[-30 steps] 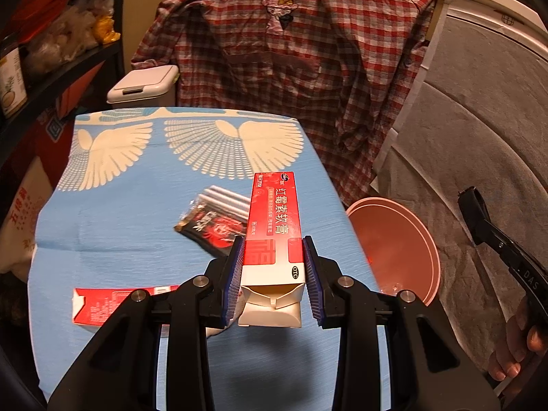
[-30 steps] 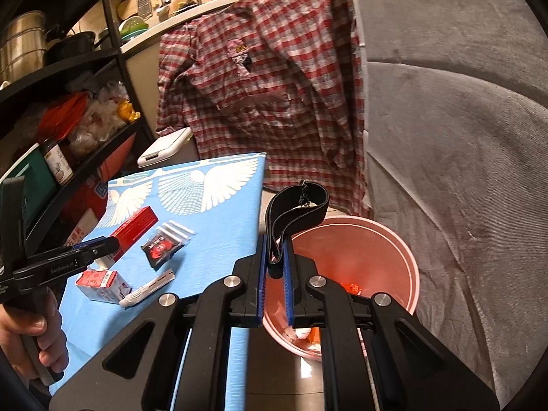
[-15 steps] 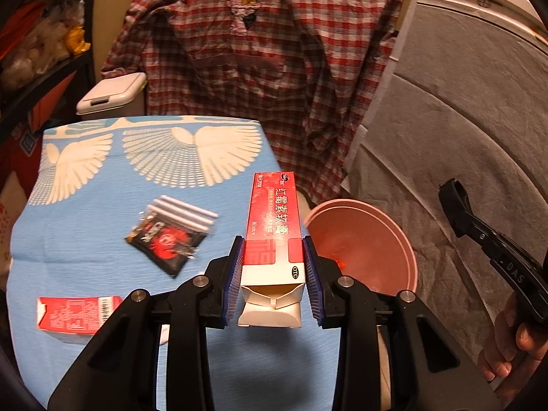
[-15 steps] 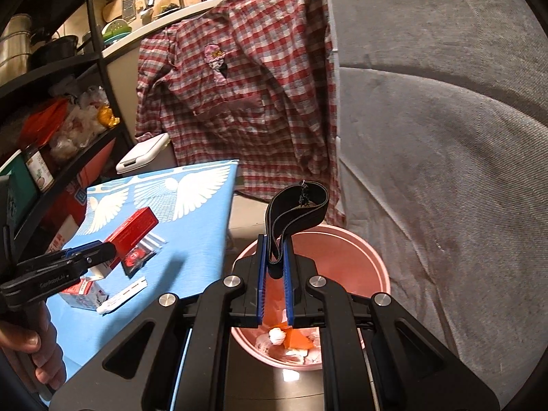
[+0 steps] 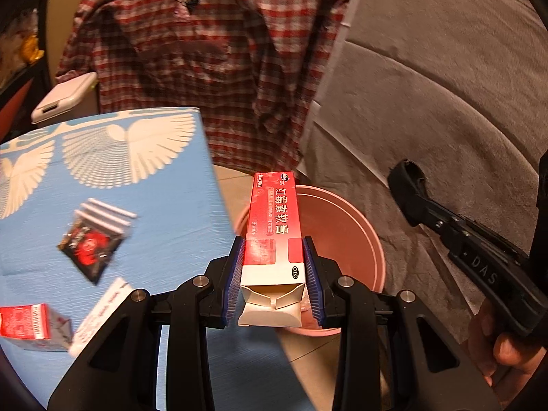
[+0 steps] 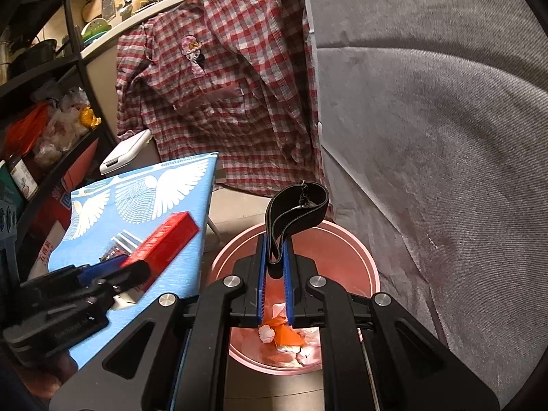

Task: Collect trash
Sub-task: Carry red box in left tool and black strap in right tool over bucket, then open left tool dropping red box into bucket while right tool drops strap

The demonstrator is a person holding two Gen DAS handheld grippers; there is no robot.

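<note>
Red cardboard, an ointment box (image 5: 275, 226), sits clenched in the left gripper (image 5: 274, 286), its far end over the pink bin (image 5: 371, 250) for dropping. Likewise the right gripper (image 6: 274, 267) pinches a black strap (image 6: 296, 209) directly above the bin's trash.
</note>
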